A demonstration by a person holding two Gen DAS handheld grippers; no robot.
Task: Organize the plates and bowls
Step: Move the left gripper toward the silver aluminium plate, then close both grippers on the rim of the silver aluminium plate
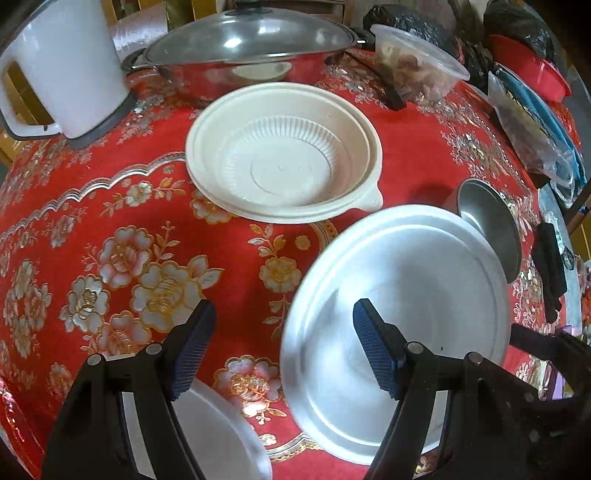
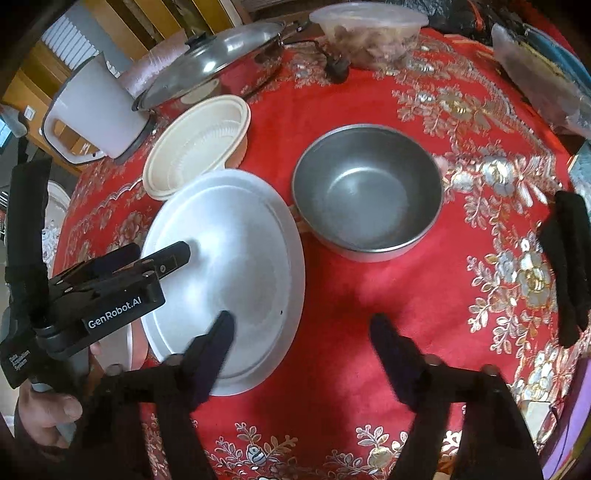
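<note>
- The left gripper (image 1: 284, 347) is spread wide and holds nothing; in its own camera one blue ribbed pad sits over the red floral tablecloth (image 1: 110, 206), the other over the silver plate (image 1: 406, 295).
- In the right wrist view the left gripper's black body carries white lettering, "GenRobot.AI" on the side; a second label on its lower part is too blurred to read fully. A bare hand (image 2: 48, 410) grips its grey handle.
- At the far left of the table stands a white jug (image 2: 92, 110) with a handle, and behind it a steel pan under a glass lid (image 2: 218, 55).
- The cream plastic bowl (image 2: 195, 144) sits in front of that pan; it bears moulded ribs but no legible writing. Its near rim reaches the silver plate's far edge.
- The silver plate lies flat near the table's middle, just left of the steel bowl (image 2: 369, 195).
- The steel bowl stands upright and empty, close beside the plate.
- The right gripper (image 2: 301, 332) is spread apart and empty, one finger above the plate's near rim, the other over bare cloth.
- Behind sits a clear lidded tub (image 2: 369, 29) of food.
</note>
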